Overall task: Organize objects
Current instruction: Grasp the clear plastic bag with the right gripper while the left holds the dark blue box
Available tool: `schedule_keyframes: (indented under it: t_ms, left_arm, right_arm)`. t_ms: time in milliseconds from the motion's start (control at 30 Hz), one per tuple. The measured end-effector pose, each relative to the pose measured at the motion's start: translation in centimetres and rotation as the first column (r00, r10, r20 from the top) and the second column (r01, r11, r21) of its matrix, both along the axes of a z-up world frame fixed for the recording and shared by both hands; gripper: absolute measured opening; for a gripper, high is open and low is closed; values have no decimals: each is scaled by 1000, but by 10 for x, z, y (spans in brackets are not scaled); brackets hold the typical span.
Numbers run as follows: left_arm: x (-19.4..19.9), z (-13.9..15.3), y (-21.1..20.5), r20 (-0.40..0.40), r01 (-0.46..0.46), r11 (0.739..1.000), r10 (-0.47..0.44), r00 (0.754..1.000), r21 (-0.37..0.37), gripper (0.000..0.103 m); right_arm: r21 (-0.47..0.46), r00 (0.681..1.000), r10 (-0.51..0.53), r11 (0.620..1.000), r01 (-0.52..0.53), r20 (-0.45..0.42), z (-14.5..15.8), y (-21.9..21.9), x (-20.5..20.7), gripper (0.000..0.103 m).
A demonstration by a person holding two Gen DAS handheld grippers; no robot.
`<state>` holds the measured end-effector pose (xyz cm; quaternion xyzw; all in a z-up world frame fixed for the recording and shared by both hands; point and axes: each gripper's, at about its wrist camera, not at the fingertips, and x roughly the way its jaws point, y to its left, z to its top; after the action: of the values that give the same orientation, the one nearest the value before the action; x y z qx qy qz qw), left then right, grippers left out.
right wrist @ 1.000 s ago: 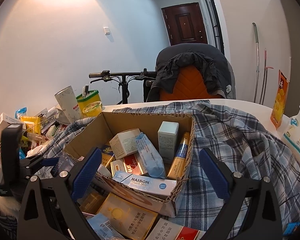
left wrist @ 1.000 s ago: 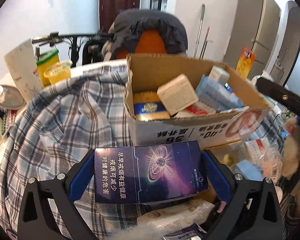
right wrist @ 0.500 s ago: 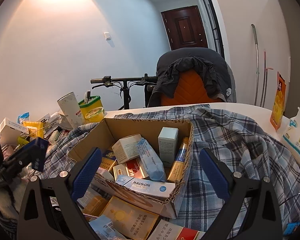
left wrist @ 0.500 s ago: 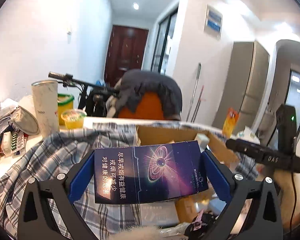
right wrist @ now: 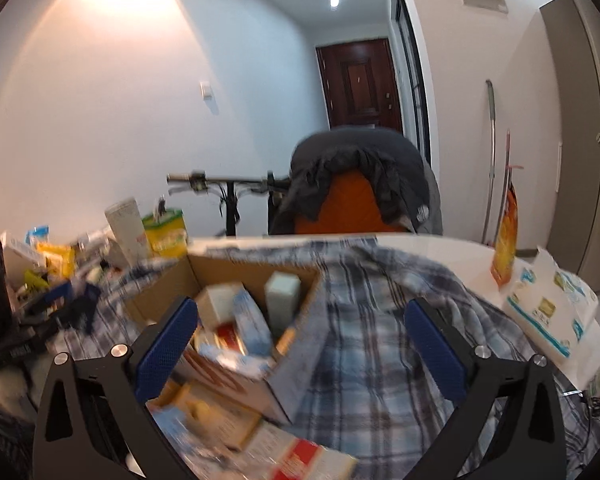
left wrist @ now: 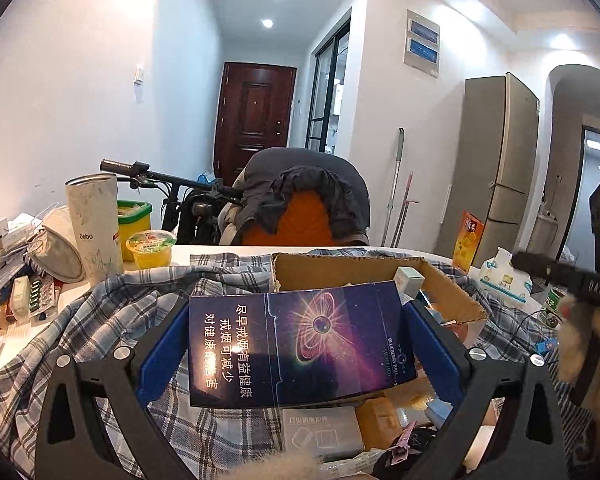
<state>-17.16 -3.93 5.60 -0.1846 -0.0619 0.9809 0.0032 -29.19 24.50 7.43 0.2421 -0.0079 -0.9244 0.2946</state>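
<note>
Plaid blue-and-white cloth [left wrist: 100, 320] drapes over most of the white tabletop [right wrist: 452, 248], probably as a work surface for the clutter to be sorted. On it sits an open brown cardboard box [left wrist: 364, 272], already loaded with small cartons and packets, so it reads as the collecting bin for this job. In front of it the left gripper [left wrist: 296, 344] clamps a dark blue flat carton printed with a purple ringed planet and white Chinese text [left wrist: 296, 340]; the blue pads press its two short ends, holding it broadside and raised just before the box rim, likely so it can be carried over the wall and dropped in. The right gripper [right wrist: 300, 340] is empty, its jaws opening wide with nothing between them, and it hovers above the box's near corner and the cloth; that view is blurred. A tall white cylindrical tin [left wrist: 94, 228] and a yellow jelly cup [left wrist: 151, 246] stand at the cloth's left edge, among the clutter there.
</note>
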Motion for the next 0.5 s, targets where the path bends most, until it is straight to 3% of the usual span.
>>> schedule_keyframes:
  t_ms: [100,200,333,433,500]
  left_arm:
    - [0,0,0,1,-1,1000,1,1000,0,102]
    - [-1,-1,1,8,-2,1000,2,1000,2,102]
    - [-1,-2,2,10,-1,1000,1,1000,0,102]
    - [-2,-3,1,15,0,1000,0,1000,0,102]
    - [-1,-3,2,17,0,1000,0,1000,-2,102]
  right_arm:
    - [30,997,4,1000,-6,74,-13,9,-3,103]
    - [-16,978,100,995,-99,181,-28,7,1,103]
    - [-47,890,318,946,-320,326,-48,-13,15,103]
    - [19,889,316,940,-341,332,-56,-18,26,103]
    - [12,881,300,945,-327,367,-62,-14,23,103]
